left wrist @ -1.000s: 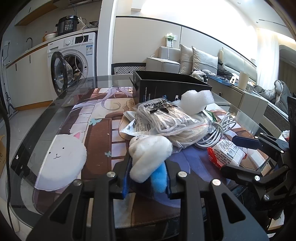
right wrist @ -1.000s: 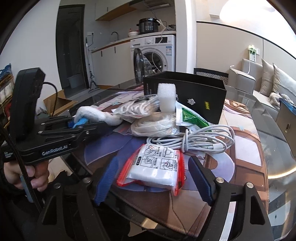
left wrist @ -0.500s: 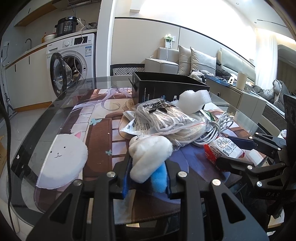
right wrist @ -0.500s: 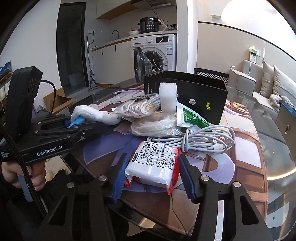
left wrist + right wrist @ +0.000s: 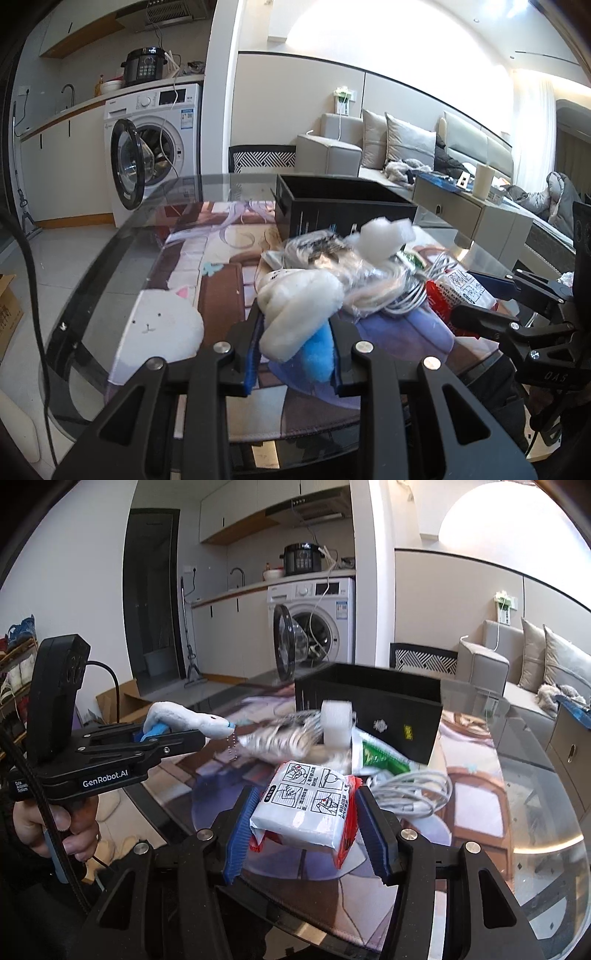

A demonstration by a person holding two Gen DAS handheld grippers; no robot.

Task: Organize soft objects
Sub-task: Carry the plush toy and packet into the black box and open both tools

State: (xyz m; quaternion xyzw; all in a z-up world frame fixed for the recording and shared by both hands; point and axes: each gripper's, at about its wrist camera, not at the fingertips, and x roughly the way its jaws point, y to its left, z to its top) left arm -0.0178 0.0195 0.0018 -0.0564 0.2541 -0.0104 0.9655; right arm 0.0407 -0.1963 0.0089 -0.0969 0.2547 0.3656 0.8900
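Observation:
In the left wrist view, my left gripper [image 5: 295, 332] is shut on a white plush toy with a blue part [image 5: 299, 306], held just above the table. The right wrist view shows that plush toy [image 5: 192, 720] sticking out of the left gripper [image 5: 184, 738] at the left. My right gripper [image 5: 306, 812] is shut on a white packet with red edges [image 5: 306, 801], both blue pads pressing its sides, lifted off the mat. The left wrist view shows the right gripper [image 5: 469, 295] and that packet [image 5: 454, 291] at the right.
An open black box [image 5: 388, 701] stands at the back of the glass table [image 5: 535, 849]. In front of it lie a white foam block [image 5: 336, 727], bagged cords [image 5: 325, 254], a green packet [image 5: 380, 757] and a coiled white cable [image 5: 410, 790]. A person's hand [image 5: 55, 823] holds the left gripper.
My right gripper's jaws closed onto the white packet and raised it off the mat. My left gripper rose a little with the plush toy still in it.

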